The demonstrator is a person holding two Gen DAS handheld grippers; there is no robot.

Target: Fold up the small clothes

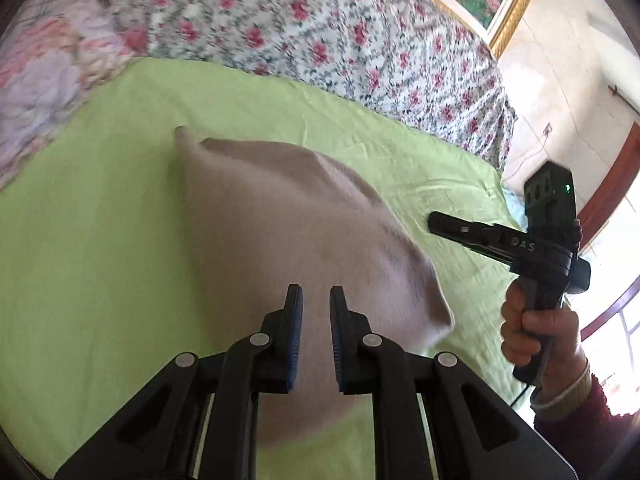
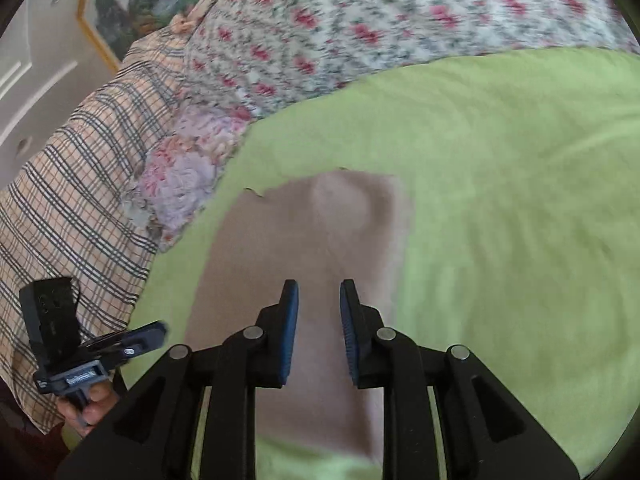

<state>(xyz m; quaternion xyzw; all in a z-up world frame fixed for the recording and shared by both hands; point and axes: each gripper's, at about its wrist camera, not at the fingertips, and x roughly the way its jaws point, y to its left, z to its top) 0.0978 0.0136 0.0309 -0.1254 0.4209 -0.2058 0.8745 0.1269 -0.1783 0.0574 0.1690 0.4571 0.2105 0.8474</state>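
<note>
Green sheet under beige garment, floral quilt behind.

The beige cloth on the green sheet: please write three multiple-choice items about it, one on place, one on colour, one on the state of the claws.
1. Where does the small beige cloth garment lie?
A. on the light green bed sheet
B. on the checked blanket
C. on the floor

2. What colour are the flowers on the white floral quilt?
A. blue
B. pink-red
C. yellow

3. How do the left claw and right claw stand?
A. both clamp the garment
B. one holds the sheet
C. both slightly apart, holding nothing

Answers: 1 A, green surrounds the garment; 2 B, pink-red blooms show; 3 C, a gap shows between the pads.
</note>
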